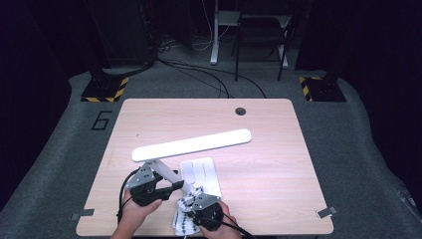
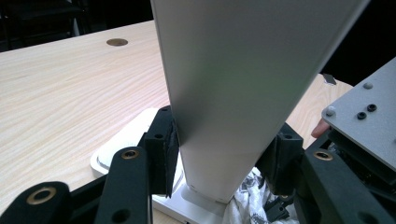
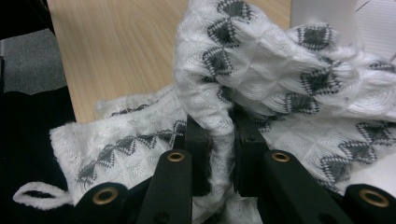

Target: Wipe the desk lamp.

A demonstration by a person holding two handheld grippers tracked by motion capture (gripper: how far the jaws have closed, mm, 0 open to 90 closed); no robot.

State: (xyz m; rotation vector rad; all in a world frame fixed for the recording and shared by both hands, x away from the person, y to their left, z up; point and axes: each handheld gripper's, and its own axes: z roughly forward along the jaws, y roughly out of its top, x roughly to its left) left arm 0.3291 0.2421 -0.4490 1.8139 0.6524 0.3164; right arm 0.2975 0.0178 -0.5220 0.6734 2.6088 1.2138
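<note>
Dark room, pale wood table [image 1: 259, 149]. Lamp [image 1: 191, 145] stands at the near edge, its arm clamped in my left gripper [image 2: 219, 154]. Cloth [image 3: 261, 79] sits bunched against the lamp base — my right gripper [image 3: 219, 140] is pinched on a fold. I judge wiping is underway; next, drag cloth across the base, holding the lamp steady.

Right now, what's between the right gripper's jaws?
A pinched fold of the white-and-grey patterned cloth, seen in the right gripper view; right gripper is shut on it.
</note>
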